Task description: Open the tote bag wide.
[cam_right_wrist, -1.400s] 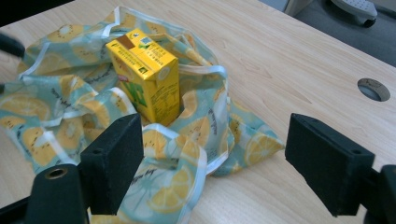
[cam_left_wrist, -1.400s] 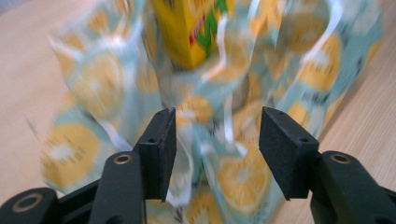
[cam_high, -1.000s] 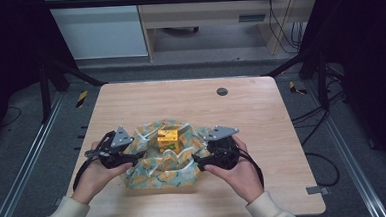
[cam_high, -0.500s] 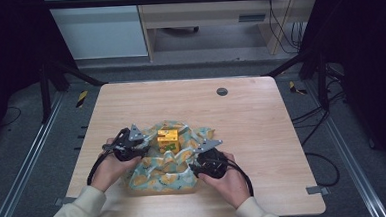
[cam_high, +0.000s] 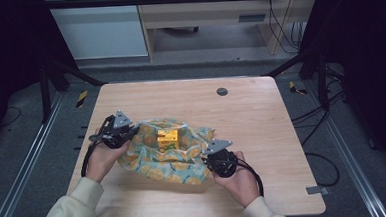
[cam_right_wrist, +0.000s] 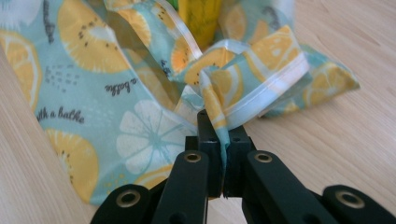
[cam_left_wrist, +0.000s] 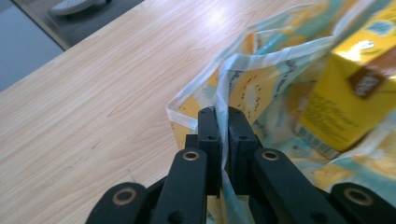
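Left gripper (cam_left_wrist: 218,122) pinches the cloth's (cam_high: 171,157) white-hemmed edge; right gripper (cam_right_wrist: 219,128) clamps a bunched corner. Teal with orange citrus slices, the cloth lies rumpled on the worktop (cam_high: 261,110), a yellow carton (cam_high: 167,138) upright at its middle.

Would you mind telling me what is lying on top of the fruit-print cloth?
A yellow carton stands on the fruit-print cloth, near its middle. The cloth's raised folds hide the carton's base, so whether anything else lies beside it cannot be seen.
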A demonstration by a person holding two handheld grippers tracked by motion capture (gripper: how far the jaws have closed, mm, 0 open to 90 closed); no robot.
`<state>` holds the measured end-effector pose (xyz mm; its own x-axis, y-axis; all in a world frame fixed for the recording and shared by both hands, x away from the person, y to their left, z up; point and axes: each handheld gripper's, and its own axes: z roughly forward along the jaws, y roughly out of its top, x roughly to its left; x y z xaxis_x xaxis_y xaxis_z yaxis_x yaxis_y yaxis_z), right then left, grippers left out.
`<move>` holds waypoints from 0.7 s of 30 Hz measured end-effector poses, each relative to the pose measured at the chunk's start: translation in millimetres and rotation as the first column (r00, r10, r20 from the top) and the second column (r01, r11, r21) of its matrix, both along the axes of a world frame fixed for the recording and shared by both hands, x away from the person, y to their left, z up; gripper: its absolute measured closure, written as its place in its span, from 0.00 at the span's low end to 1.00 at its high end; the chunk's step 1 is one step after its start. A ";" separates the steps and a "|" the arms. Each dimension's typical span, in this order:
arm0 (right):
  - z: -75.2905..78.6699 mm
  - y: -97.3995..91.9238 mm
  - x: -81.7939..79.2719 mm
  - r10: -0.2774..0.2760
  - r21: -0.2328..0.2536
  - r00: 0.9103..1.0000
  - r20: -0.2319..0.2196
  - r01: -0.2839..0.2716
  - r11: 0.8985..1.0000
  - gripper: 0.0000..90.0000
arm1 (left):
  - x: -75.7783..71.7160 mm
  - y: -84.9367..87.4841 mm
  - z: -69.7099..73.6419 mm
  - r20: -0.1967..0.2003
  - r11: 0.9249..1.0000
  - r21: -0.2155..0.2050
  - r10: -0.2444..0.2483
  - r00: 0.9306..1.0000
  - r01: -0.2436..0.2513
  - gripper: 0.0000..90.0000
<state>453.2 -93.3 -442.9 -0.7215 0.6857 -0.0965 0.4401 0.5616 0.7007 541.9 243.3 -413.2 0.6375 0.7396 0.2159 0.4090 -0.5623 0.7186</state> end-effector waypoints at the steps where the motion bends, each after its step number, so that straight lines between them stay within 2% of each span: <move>1: -2.0 -3.3 0.3 0.001 -0.003 1.000 0.002 -0.001 1.000 0.99 | 3.5 0.9 -2.7 -0.009 1.000 -0.001 0.006 1.000 -0.006 0.96; 2: -4.1 -6.3 0.6 -0.007 -0.002 1.000 -0.002 0.007 1.000 0.99 | 3.5 0.9 -2.7 -0.009 1.000 -0.001 0.006 1.000 -0.006 0.96; 3: -6.5 -9.5 1.6 -0.008 -0.004 1.000 -0.005 0.008 1.000 0.99 | 10.0 2.7 -8.5 -0.029 1.000 0.008 0.016 0.999 -0.016 0.96; 6: -14.3 -16.1 4.1 -0.014 0.009 1.000 -0.013 0.014 1.000 0.99 | 16.7 3.5 -17.1 -0.048 1.000 0.017 0.024 0.999 -0.023 0.96; 11: -21.6 -21.1 5.7 -0.008 0.017 1.000 -0.030 0.009 1.000 0.99 | 19.3 4.4 -28.3 -0.057 1.000 0.010 0.027 0.998 -0.027 0.96; 12: -23.1 -24.5 5.6 -0.003 0.012 0.999 -0.034 0.004 1.000 0.99 | 18.9 6.2 -33.5 -0.070 1.000 0.010 0.026 0.997 -0.025 0.96; 14: -24.7 -26.1 4.6 0.007 0.013 0.999 -0.032 -0.007 1.000 0.99 | 17.5 7.4 -38.6 -0.069 1.000 0.008 0.025 0.997 -0.024 0.96; 16: -25.8 -26.0 2.1 0.018 0.009 0.999 -0.028 -0.018 1.000 0.99 | 15.4 8.0 -42.5 -0.067 1.000 0.026 0.019 0.998 -0.017 0.96; 19: -30.0 -23.6 -0.4 0.034 -0.022 0.999 -0.039 -0.035 0.999 0.99 | 14.5 8.5 -47.0 -0.065 0.999 0.040 0.012 0.998 -0.009 0.96; 21: -32.7 -22.8 0.3 0.035 -0.026 0.998 -0.042 -0.036 0.999 0.99 | 14.5 8.1 -49.5 -0.059 0.999 0.044 0.011 0.998 -0.009 0.95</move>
